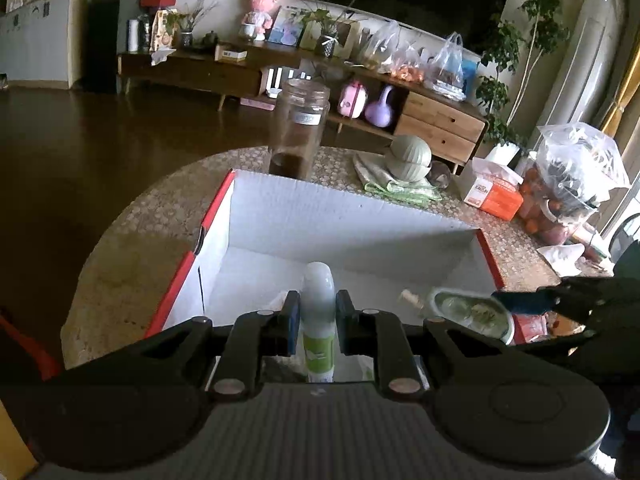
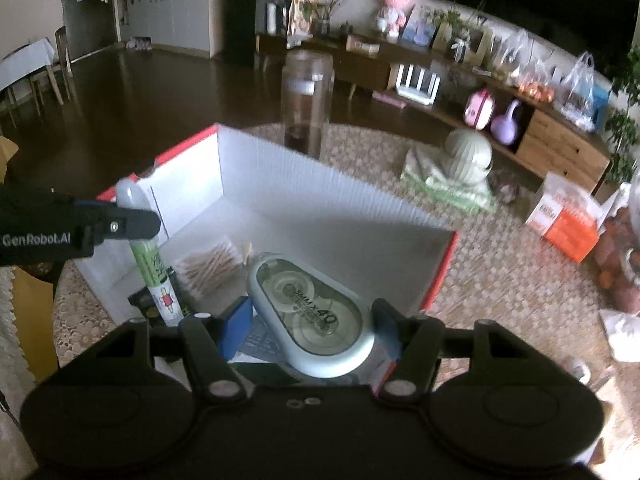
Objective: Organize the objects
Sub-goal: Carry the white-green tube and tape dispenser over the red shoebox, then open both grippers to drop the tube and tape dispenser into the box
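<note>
Gripping a white tube with a green label (image 1: 319, 312), the left gripper (image 1: 319, 322) has its fingers (image 1: 291, 322) closed tight on the tube's sides, pressing it between them. The tube stands roughly upright, its rounded cap rising above the fingertips, and it hangs over the near left part of an open box (image 1: 344, 216), white inside with red edges, that sits on the round patterned worktop (image 1: 132, 280). In the right wrist view the same tube (image 2: 150, 256) shows at the box's near left corner, held high by the dark fingers, with a bundle of cotton swabs (image 2: 210, 266) and a dark packet (image 2: 146, 304) lying on the box floor just beside it.

Further right, the right gripper (image 2: 310, 320) holds a pale green correction tape dispenser (image 2: 310, 308). Its fingers (image 2: 236, 328) stand fairly wide, one on each side of the dispenser's broad body, and press on its edges. The dispenser lies tilted, its narrow tip pointing away toward the swabs, above the near right part of the box.

Behind the box stands a clear jar (image 1: 300, 132) with dark contents at its bottom. To the right on the worktop lie a green ribbed object on a folded cloth (image 1: 410, 156) and an orange tissue box (image 1: 494, 192).
</note>
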`<action>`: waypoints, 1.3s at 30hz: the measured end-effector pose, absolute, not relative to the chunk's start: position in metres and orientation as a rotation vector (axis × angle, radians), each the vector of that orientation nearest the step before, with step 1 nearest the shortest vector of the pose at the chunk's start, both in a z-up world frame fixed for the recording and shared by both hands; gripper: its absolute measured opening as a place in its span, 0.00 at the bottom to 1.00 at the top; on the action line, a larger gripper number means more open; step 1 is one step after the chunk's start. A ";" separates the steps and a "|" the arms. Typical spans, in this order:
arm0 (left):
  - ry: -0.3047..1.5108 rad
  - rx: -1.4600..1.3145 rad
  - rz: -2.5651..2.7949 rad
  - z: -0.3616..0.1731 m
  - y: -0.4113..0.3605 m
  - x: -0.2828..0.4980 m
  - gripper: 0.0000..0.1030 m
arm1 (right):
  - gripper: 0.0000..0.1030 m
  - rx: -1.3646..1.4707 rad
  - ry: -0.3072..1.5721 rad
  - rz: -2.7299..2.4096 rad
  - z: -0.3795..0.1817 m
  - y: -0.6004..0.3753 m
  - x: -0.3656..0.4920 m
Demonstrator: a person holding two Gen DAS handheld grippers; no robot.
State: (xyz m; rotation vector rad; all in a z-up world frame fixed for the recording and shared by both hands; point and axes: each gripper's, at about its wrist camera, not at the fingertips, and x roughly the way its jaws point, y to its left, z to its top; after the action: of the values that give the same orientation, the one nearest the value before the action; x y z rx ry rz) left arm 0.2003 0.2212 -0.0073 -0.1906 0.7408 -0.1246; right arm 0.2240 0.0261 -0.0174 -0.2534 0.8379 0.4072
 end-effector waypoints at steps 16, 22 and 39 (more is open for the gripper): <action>0.853 -0.110 -0.128 -0.039 0.200 0.265 0.17 | 0.63 -0.244 0.895 0.444 -0.037 0.035 0.227; 0.916 -0.074 -0.112 -0.056 0.189 0.272 0.17 | 0.68 -0.233 0.886 0.466 -0.032 0.033 0.222; 0.871 -0.086 -0.076 -0.037 0.187 0.248 0.69 | 0.74 -0.203 0.837 0.474 -0.007 0.009 0.191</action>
State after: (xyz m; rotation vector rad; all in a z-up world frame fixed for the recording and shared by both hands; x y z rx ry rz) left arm 0.2476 0.1867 -0.0367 -0.0860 0.8709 -0.0760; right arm 0.1906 0.0092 -0.0065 -0.2030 0.8372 0.4744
